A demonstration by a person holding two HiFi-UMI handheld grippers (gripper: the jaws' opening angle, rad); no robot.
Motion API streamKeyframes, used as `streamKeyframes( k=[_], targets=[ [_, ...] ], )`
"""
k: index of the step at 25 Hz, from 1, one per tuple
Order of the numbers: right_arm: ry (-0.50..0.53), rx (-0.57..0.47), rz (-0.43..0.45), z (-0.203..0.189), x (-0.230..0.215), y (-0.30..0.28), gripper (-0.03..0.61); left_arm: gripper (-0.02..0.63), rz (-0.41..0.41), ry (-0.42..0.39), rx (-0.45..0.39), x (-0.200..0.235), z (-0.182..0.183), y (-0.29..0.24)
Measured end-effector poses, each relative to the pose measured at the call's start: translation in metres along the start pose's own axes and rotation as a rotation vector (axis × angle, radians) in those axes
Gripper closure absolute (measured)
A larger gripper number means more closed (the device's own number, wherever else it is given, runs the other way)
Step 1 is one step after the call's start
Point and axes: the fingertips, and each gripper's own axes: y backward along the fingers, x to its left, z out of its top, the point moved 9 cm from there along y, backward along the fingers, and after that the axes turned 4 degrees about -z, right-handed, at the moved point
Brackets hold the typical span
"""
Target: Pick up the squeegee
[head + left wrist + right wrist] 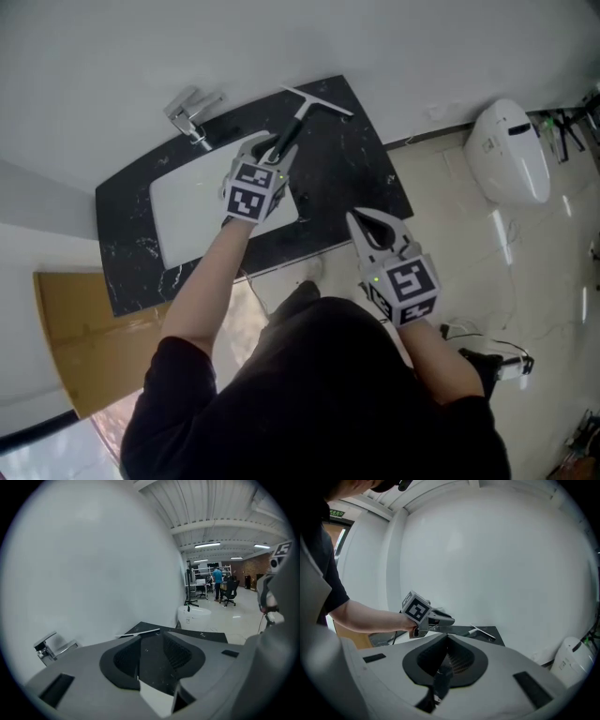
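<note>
Left gripper (272, 148): jaws spread. In its own view dark speckled counter (349, 183) and a wedge of white sink (192, 217) show through the gap, with no handle between the pads. It is held over the sink's right end, nose aimed away from the sink toward the wall.

Squeegee (298, 120): lies flat on the counter just past the sink's right end. The dark handle runs back toward the sink, with the pale blade at the far end, close to the wall. In the head view the handle's near end overlaps the left gripper's tips. The right gripper view shows that gripper up off the counter, short of the squeegee. Judged not yet in contact.

Right gripper (361, 222): jaws pressed together, nothing in them. It is held well off the sink's front-right corner, out past the counter edge over the floor, taking no part.

Faucet (192, 114) stands at the sink's back edge, clear of the line of reach.

Step in hand, as I judge it: the approach, lining up on the handle before the grab.

Next move calls for:
- lowering the left gripper so the handle sits between the spread pads, with the gap across the handle's line;
- closing on the handle partway along, not at its tip;
- lifting straight up.

Caution: the handle is dark on a dark counter and easy to misjudge. A low, flat handle may skid toward the wall if nudged.
</note>
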Motion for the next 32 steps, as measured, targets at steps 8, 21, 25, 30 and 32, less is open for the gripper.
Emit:
streamKeyframes(
  k=[8, 21, 25, 30, 32],
  targets=[
    [-0.049, 0.086, -0.043, 0.000, -0.035, -0.058, 0.572, 0.446, -0.018, 0.045, 0.116, 0.059, -0.028, -0.105],
    [-0.110, 0.142, -0.071, -0.008, -0.067, -0.107, 0.572, 0.446, -0.034, 0.116, 0.232, 0.082, -0.078, -0.192],
    [-0.119, 0.152, -0.076, -0.008, -0.073, -0.109, 0.572, 0.451, -0.022, 0.119, 0.216, 0.081, -0.076, -0.196],
    [-0.118, 0.125, -0.077, -0.007, -0.077, -0.109, 0.572, 0.511, -0.010, 0.117, 0.219, 0.081, -0.075, -0.196],
    [-0.114, 0.115, -0.076, -0.007, -0.078, -0.106, 0.572, 0.511, 0.002, 0.114, 0.222, 0.082, -0.074, -0.194]
  ],
)
